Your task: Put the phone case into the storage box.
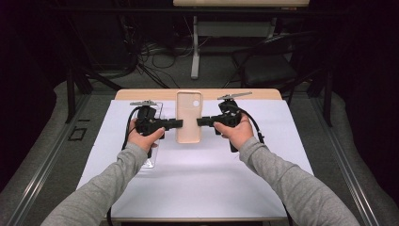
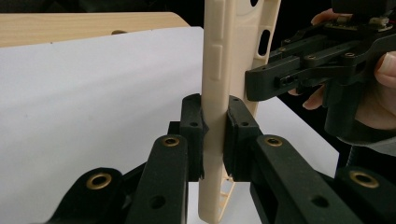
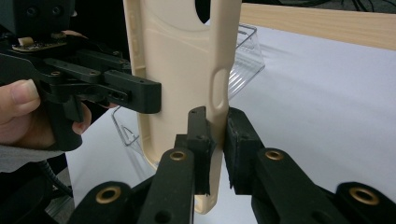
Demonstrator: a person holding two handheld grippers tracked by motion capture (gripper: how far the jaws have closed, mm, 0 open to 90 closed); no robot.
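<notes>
Grey-sleeved forearms enter low; left gripper (image 1: 175,124) and right gripper (image 1: 203,122) each clamped on opposite long edges of beige phone case (image 1: 188,115), held above white sheet (image 1: 197,174) (clear plastic case (image 3: 243,58) lies nearby); step: two-handed hold; next likely a controlled flex or transfer.

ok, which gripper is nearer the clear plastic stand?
Left. The left gripper is directly over the clear plastic stand; the right gripper is across the beige phone case both clamp.
</notes>
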